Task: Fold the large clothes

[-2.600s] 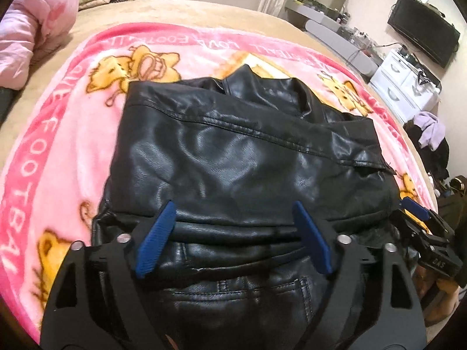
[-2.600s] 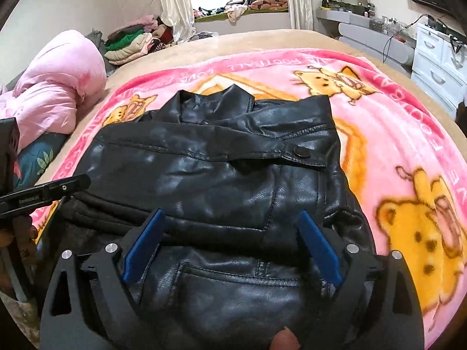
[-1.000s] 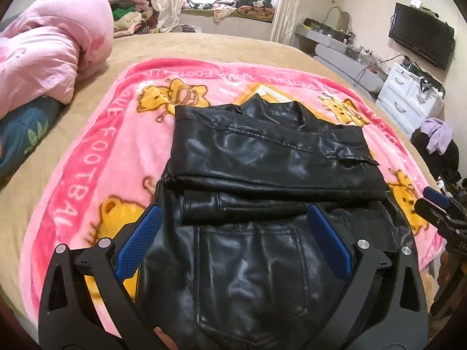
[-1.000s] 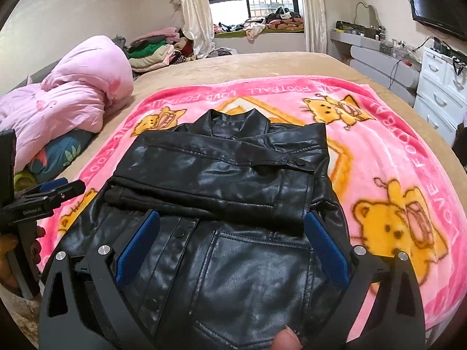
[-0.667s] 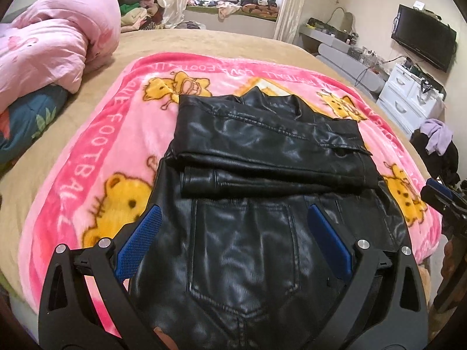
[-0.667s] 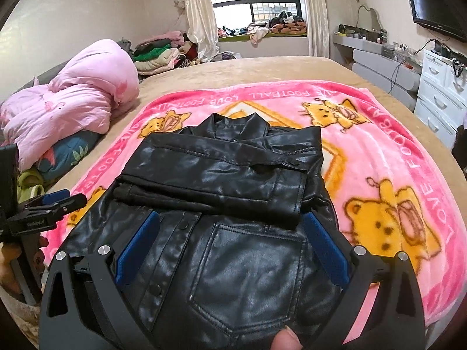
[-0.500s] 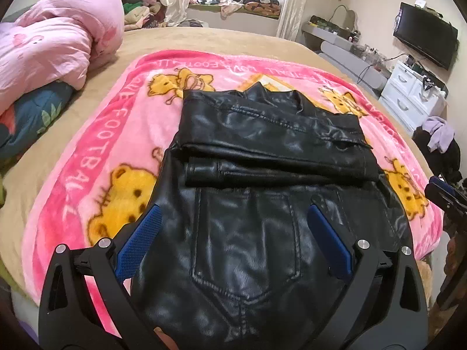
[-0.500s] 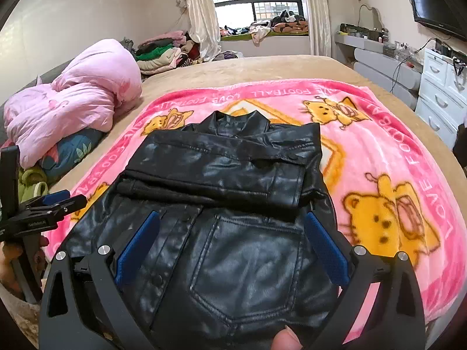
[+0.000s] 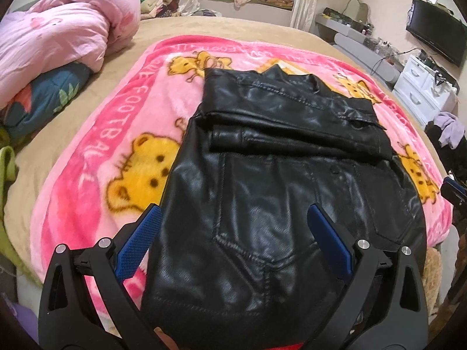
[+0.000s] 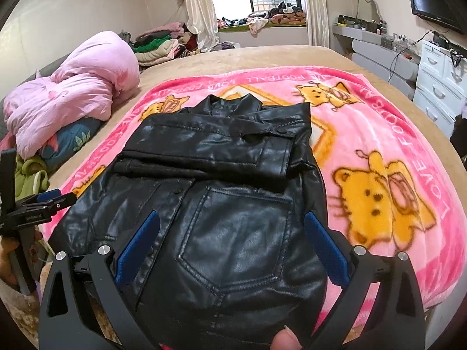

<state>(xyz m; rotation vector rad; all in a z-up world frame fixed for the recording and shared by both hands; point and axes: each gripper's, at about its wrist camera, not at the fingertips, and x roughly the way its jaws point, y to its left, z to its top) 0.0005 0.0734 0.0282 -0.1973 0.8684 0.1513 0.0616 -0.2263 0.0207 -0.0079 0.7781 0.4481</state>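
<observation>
Black leather jacket spread on pink cartoon blanket across tan bed, collar end far from cameras, hem end nearest. Sleeves folded across chest as a band over upper half; lower front panel with stitched pocket flat below it.

Left tool above near hem, blue pads spread wide, nothing between them. Left pad over blanket just beside jacket's left edge; right pad over pocket panel. Whether pads touch fabric, cannot tell. Jacket straight ahead of and beneath this tool, folded band well beyond the tips.

Right tool likewise wide apart and gripping nothing, both blue pads over lower front panel, pocket centred between them. Hem bulging toward camera, fingertip at bottom edge of right wrist view.

Left tool also seen in right wrist view at far left, off jacket's corner, near bed edge, held by a hand low in frame. A dark tip with blue at right edge of left wrist view, too cut off to read.

Pink quilt bunched at head of bed, left of blanket, well apart from jacket. White drawers and wall television along right wall; piled clothes by window.
</observation>
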